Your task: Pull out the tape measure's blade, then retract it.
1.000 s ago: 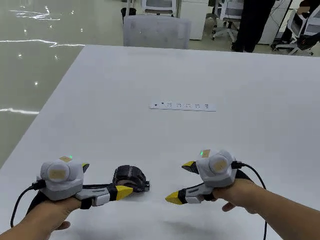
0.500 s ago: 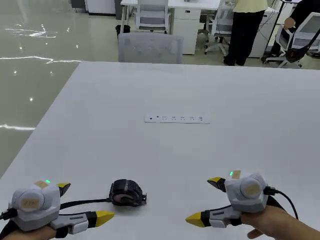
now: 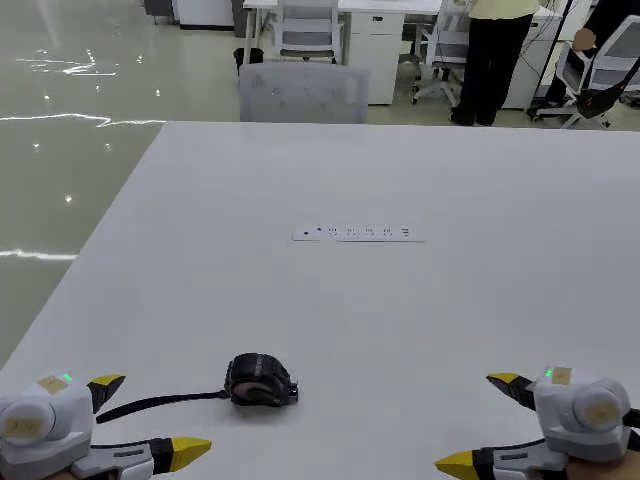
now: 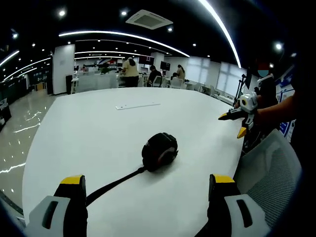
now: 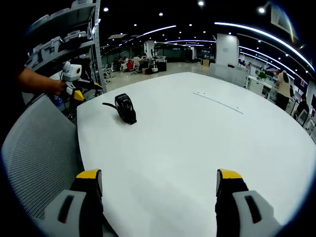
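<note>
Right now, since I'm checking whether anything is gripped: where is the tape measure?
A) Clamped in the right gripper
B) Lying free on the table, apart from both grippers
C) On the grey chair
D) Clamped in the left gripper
B: the tape measure lies on the white table, while the left gripper and the right gripper are both open and apart from it.

One tape measure (image 3: pixel 259 380) with one black strap (image 3: pixel 160 404) lies at the lower left of the head view. There are two grippers, the left gripper (image 3: pixel 148 415) at the bottom left and the right gripper (image 3: pixel 480 421) at the bottom right. One power strip (image 3: pixel 358 233) sits mid-frame on one white table (image 3: pixel 450 300), and one grey chair (image 3: pixel 303 93) stands at the top.
</note>
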Tool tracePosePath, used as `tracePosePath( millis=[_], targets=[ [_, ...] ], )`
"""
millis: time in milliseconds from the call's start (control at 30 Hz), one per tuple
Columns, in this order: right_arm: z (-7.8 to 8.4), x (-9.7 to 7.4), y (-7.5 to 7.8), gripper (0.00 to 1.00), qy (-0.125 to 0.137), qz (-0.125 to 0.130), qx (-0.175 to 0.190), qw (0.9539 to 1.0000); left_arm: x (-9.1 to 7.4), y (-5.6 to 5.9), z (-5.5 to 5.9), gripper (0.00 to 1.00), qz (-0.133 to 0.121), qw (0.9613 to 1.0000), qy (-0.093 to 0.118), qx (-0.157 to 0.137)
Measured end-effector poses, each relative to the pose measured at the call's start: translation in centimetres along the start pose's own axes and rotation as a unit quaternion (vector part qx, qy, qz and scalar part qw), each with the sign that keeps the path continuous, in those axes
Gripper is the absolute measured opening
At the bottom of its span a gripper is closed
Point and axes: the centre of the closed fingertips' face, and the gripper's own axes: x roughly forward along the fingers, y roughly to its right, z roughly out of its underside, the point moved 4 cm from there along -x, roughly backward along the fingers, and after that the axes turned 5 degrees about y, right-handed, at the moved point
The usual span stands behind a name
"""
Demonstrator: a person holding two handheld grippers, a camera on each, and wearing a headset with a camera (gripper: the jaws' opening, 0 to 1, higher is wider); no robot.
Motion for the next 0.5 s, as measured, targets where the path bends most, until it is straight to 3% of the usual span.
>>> tracePosePath(
  millis=[133, 200, 500],
  targets=[
    [0.6, -1.3, 0.4, 1.0, 0.011, 0.016, 0.017, 0.9997, -0.5, 0.4, 0.3, 1.0, -0.002, 1.0, 0.0, -0.003],
    [1.0, -1.7, 0.4, 1.0, 0.007, 0.023, 0.007, 0.9997, -0.6, 0.4, 0.4, 1.0, -0.001, 1.0, -0.001, -0.003],
    [1.0, -2.4, -0.2, 1.0, 0.0, 0.018, -0.014, 0.9997, -0.7, -0.2, 0.4, 1.0, -0.009, 0.9999, 0.002, 0.005]
  ],
)
